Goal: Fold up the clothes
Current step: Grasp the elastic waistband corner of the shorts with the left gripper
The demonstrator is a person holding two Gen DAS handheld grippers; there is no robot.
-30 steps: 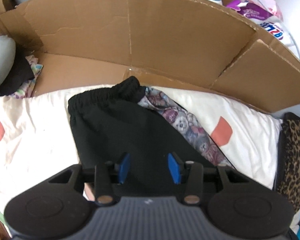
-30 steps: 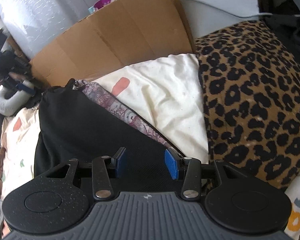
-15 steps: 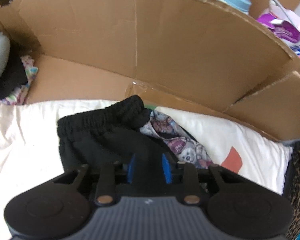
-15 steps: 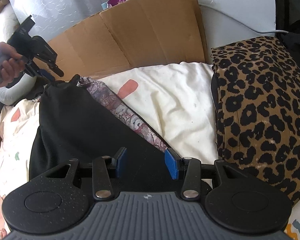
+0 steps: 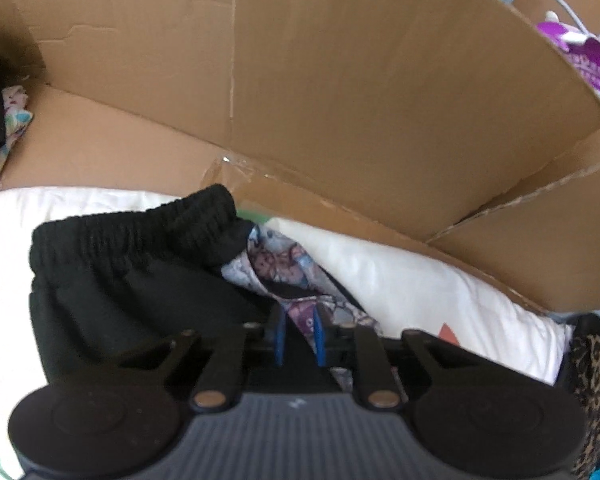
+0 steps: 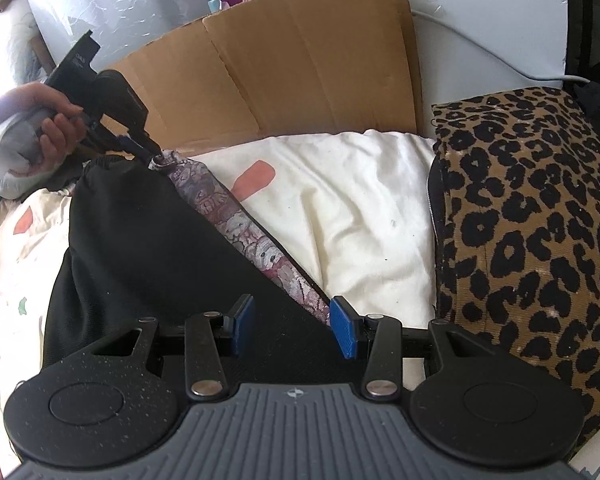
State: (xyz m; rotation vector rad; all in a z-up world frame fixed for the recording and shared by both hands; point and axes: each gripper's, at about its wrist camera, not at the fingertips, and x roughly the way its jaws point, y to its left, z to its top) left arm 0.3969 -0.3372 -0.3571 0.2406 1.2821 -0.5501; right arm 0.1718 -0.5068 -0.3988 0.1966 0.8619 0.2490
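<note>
A black garment with an elastic waistband [image 5: 120, 280] [image 6: 140, 240] lies on white bedding [image 5: 420, 288] [image 6: 340, 200]. A cloth with a bear print [image 5: 268, 264] [image 6: 228, 216] runs along its right edge. My left gripper [image 5: 299, 336] [image 6: 156, 156] points steeply down at the waistband corner. Its jaws are closing, with the printed cloth pinched between the blue pads. A person's hand [image 6: 56, 132] holds it. Near the garment's lower edge, my right gripper [image 6: 292, 328] stands open over the black fabric, gripping nothing.
Flattened cardboard [image 5: 340, 100] [image 6: 300, 60] stands right behind the bedding. A leopard-print cushion [image 6: 520, 220] [image 5: 592, 380] lies to the right. Bottles and purple packets [image 5: 588, 60] sit behind the cardboard, and other clothes [image 5: 4, 120] lie at the far left.
My left gripper has come down to the waistband corner, and its jaws have narrowed from wide apart onto the printed cloth. The right gripper has barely shifted and stays open.
</note>
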